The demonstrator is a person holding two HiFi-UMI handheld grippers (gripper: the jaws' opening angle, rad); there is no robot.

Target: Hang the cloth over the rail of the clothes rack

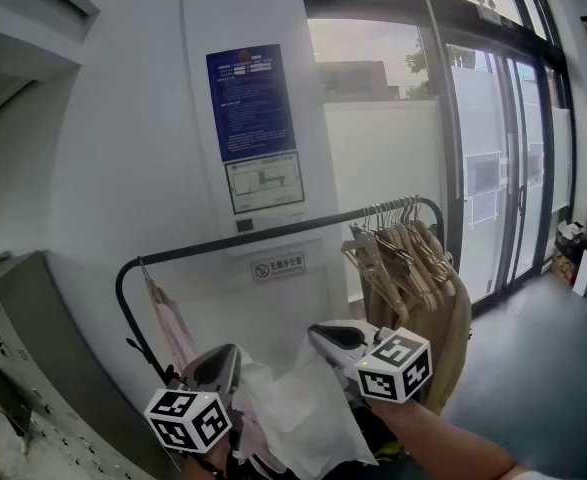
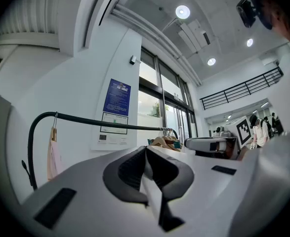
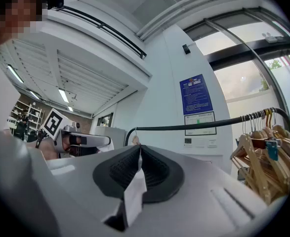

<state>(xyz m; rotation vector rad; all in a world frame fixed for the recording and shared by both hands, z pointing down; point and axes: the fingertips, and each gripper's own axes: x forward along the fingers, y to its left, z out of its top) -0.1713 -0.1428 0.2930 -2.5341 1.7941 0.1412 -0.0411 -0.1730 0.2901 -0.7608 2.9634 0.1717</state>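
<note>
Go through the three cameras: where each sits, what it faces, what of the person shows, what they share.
Head view: on the person's head, facing the rack's rail; left gripper, right gripper, the white cloth and a forearm show.
Left gripper view: on that gripper, looking up along its jaws, shut on the cloth, toward the rail; the right gripper shows alongside.
Right gripper view: likewise, jaws shut on the cloth; hangers at right, left gripper at left.
Shared: rail and blue notice in all three.

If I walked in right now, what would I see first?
A white cloth, pinched shut in both the left gripper and right gripper, hangs low in front. Behind it runs the black rail, with wooden hangers bunched at its right end and a blue poster on the wall above.
</note>
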